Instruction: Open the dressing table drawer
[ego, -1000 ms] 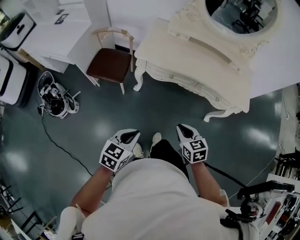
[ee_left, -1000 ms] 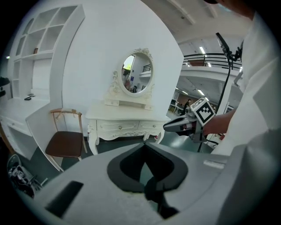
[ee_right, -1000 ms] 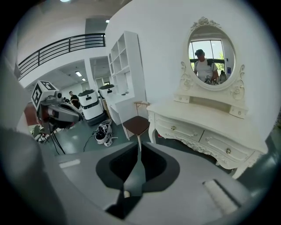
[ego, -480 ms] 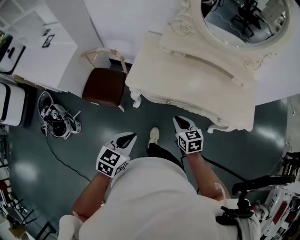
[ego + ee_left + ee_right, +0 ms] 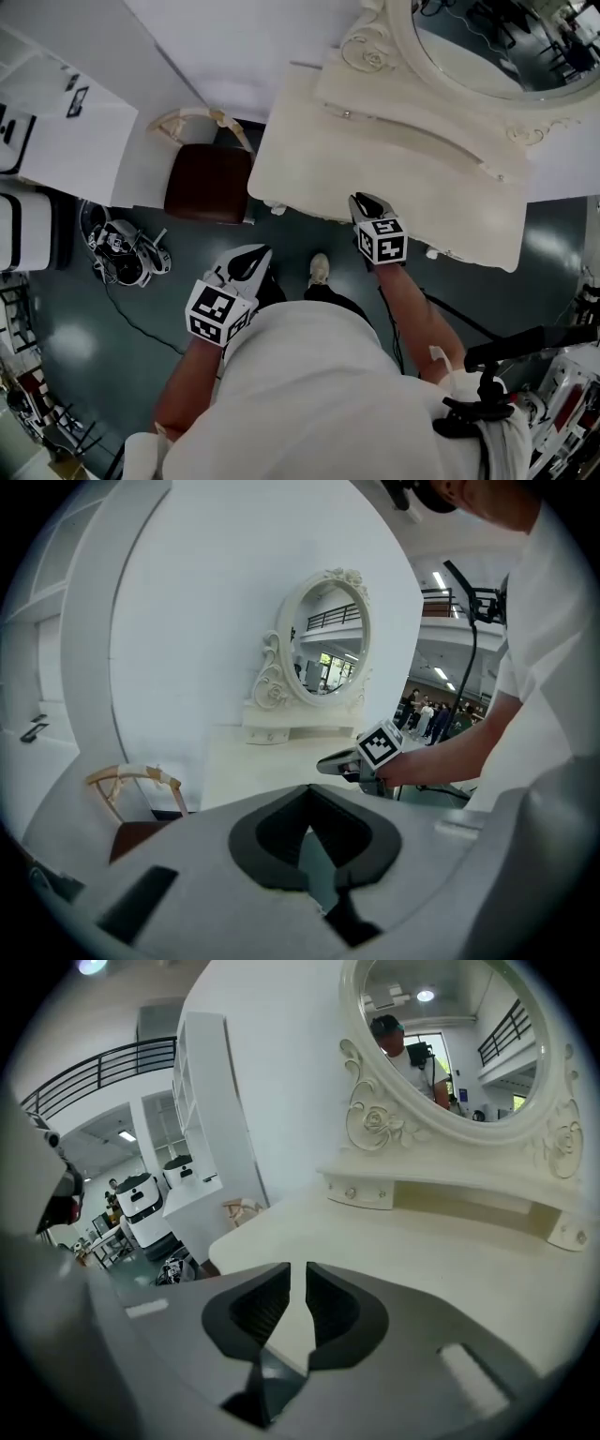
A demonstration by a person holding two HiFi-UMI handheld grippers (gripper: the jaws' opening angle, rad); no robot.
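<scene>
- The dressing table (image 5: 422,187) is seen in the upper middle of the head view, against the white wall (image 5: 234,47). Its long axis runs left to right and dips a little towards the right of the picture.
- Its front edge is turned towards the person, and an oval mirror (image 5: 487,47) is set at its back.
- The drawer cannot be made out. The front of the table is hidden beneath the overhanging surface (image 5: 309,178) in the head view, and neither gripper view shows it.
- Only a small knob (image 5: 347,113) on the low unit under the mirror is shown.
- The mirror is cut off by the top and right edges of the head view, and of the legs (image 5: 276,208) only a little is seen under the front edge.
- The right hand-held gripper (image 5: 367,204) is held at the front edge of the surface and pointed towards the mirror. Its jaws are parted by a narrow gap and have just been opening, with nothing held between them.
- The left hand-held gripper (image 5: 251,261) is held over the floor (image 5: 56,309), near the table's left front corner but apart from it. Its jaws are closed tip to tip on nothing.
- A brown-seated chair (image 5: 208,181) is placed just beside the table's left end.
</scene>
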